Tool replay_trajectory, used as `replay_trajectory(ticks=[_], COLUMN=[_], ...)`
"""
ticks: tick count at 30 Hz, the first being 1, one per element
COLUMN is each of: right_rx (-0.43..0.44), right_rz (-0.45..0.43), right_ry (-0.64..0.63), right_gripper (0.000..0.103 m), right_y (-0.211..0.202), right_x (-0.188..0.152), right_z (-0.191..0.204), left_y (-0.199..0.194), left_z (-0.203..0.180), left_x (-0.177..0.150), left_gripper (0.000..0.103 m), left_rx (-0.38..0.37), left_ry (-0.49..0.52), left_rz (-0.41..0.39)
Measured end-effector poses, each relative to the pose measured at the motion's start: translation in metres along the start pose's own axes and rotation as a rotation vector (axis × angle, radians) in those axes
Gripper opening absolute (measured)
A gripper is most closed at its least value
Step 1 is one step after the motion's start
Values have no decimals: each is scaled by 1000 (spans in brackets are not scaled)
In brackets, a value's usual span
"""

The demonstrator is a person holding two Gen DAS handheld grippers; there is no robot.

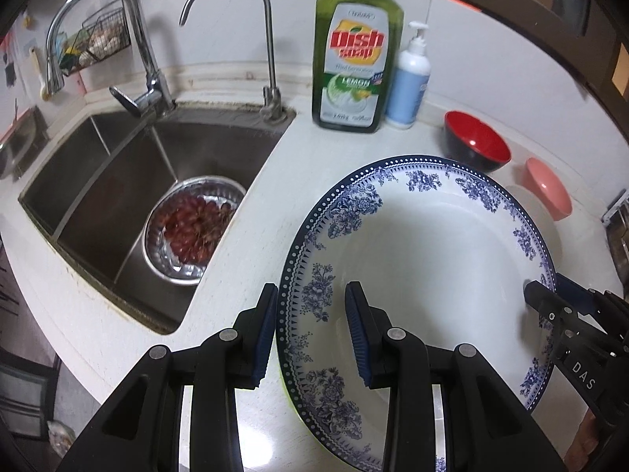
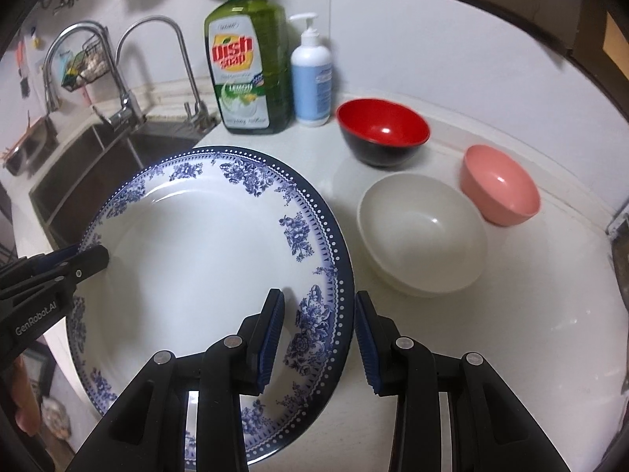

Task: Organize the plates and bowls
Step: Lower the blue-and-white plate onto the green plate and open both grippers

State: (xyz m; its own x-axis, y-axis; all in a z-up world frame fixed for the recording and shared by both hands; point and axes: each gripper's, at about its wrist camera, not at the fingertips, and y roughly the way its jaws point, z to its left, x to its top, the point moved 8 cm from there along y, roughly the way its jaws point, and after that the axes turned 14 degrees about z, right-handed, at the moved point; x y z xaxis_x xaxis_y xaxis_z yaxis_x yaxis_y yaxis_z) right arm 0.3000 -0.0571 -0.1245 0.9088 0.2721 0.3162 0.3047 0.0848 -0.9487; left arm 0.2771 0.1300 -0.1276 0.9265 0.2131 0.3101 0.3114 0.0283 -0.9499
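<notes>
Both claws straddle the rim of one large plate [image 2: 204, 259], fingers parted on either side of its edge: the left claw [image 1: 310, 330] at its left rim, the right claw [image 2: 319, 334] at its right rim; whether either is pinching, I cannot tell. White and shallow, the plate carries blue flower sprays inside a dark dotted border. Over the white worktop [image 2: 491, 334] it sits, beside a cream bowl [image 2: 422, 232], a pink bowl [image 2: 501, 187] and a red-and-black bowl [image 2: 383, 129].

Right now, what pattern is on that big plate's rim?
Blue flower sprays inside a dark blue dotted border on the white plate; clearest in the right wrist view.
</notes>
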Motion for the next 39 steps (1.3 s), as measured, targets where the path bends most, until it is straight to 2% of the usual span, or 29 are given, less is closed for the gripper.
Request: replay_trajectory(ticks=[18,33,39], right_rx=[8,34,38], right_rz=[129,177,169], right_ry=[1,0,-9], right_gripper=[37,38,38], right_y=[40,59,58], right_x=[-15,-23,-21], right_z=[-1,1,2], left_y=[43,52,54], left_z=[-1,-2,-2], left_x=[-18,-20,-20], left_gripper=[35,35,35], left_rx=[3,36,51], left_ry=[-5,0,7], left_rz=[117,130,132])
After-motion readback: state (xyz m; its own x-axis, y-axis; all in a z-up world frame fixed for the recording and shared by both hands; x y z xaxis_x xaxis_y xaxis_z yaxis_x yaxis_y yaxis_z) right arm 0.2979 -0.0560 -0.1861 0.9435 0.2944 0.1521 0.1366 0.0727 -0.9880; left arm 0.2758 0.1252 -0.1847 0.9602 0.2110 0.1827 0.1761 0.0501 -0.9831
